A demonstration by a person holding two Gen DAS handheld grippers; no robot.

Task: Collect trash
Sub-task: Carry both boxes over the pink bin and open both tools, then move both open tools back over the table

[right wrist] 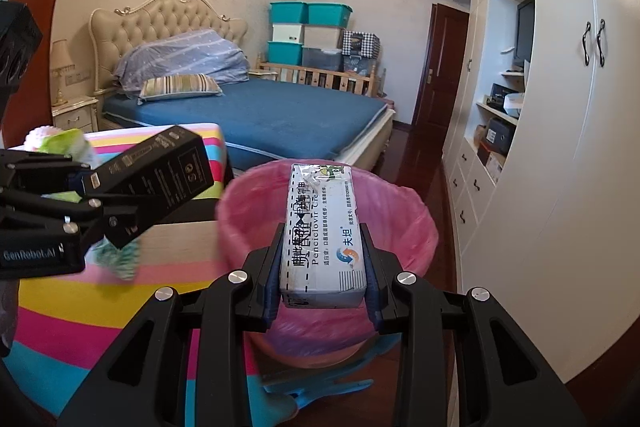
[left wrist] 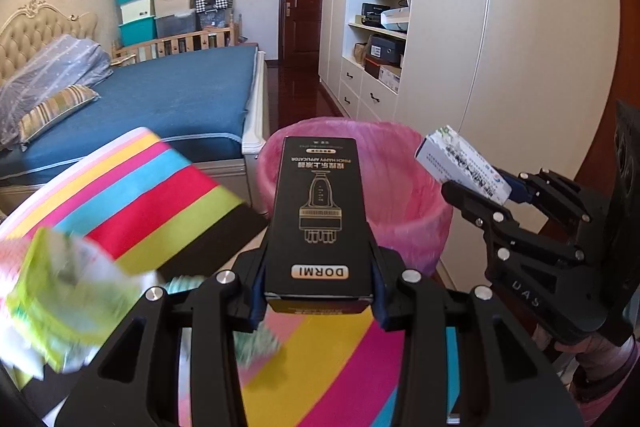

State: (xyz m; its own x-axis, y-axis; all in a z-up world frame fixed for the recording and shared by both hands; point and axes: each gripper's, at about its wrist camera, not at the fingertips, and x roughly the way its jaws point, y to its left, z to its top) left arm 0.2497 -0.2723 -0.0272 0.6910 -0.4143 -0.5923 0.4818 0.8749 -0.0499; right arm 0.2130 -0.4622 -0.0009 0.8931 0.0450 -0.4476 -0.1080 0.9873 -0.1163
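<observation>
Left wrist view: left tongs (left wrist: 319, 301) clamped on black DORMI box (left wrist: 320, 215), pads squeezing its two long sides near the rear end. Front end of the box reaches toward the pink-lined bin (left wrist: 404, 215), which sits on the floor just past the striped table (left wrist: 168, 195). Right tongs (left wrist: 484, 193) come in from the right, closed on a white medicine carton (left wrist: 460, 163), carton hanging over the bin's right rim. Crumpled green-white wrapper (left wrist: 68, 295) lies on the table, blurred, not picked up yet.

Right wrist view: right tongs (right wrist: 323, 291) grip the medicine carton (right wrist: 322, 231) by its long sides, carton pointing straight over the bin (right wrist: 248, 211) mouth. Left tongs (right wrist: 100, 215) with the black box (right wrist: 160, 171) sit at left, above the table (right wrist: 80, 307) edge, box tip near the bin rim but not clearly over the opening.

Judgement: step in hand is carry-to-bin, then drop. Right side looks ready to release. For the left, I'd bring the whole box past the rim first, tip the nose down, then open; it's long and could catch the rim or tip out onto the floor. Liner looks loose, so keep the tongs from snagging it.
</observation>
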